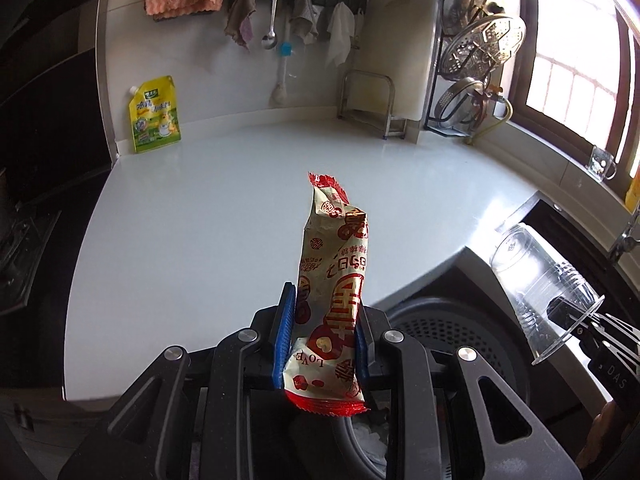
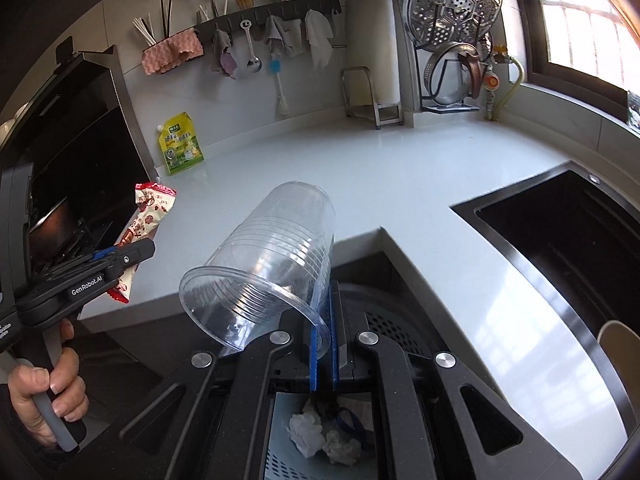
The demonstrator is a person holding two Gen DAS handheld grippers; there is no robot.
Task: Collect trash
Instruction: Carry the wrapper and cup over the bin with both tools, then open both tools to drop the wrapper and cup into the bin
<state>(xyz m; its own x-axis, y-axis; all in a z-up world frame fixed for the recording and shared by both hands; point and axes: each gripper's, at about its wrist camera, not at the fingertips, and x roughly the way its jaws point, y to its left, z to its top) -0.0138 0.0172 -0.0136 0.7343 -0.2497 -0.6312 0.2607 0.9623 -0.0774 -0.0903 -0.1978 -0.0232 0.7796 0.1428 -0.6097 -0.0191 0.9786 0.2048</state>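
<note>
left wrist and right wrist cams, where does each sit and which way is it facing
Left wrist: on the left gripper, facing the countertop and back wall; its jaws clamp a snack wrapper.
Right wrist: on the right gripper, facing the same way; it pinches a clear plastic cup; a hand shows.
Shared: countertop, wrapper, cup, yellow pouch.

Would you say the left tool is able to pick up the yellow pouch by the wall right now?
Probably not: the left tool is already shut on a snack wrapper, though the counter before the yellow pouch lies open.

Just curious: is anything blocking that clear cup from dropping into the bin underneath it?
Nothing visible does. The right gripper pinches the plastic cup by its rim above the open trash bin, which holds only crumpled tissues.
</note>
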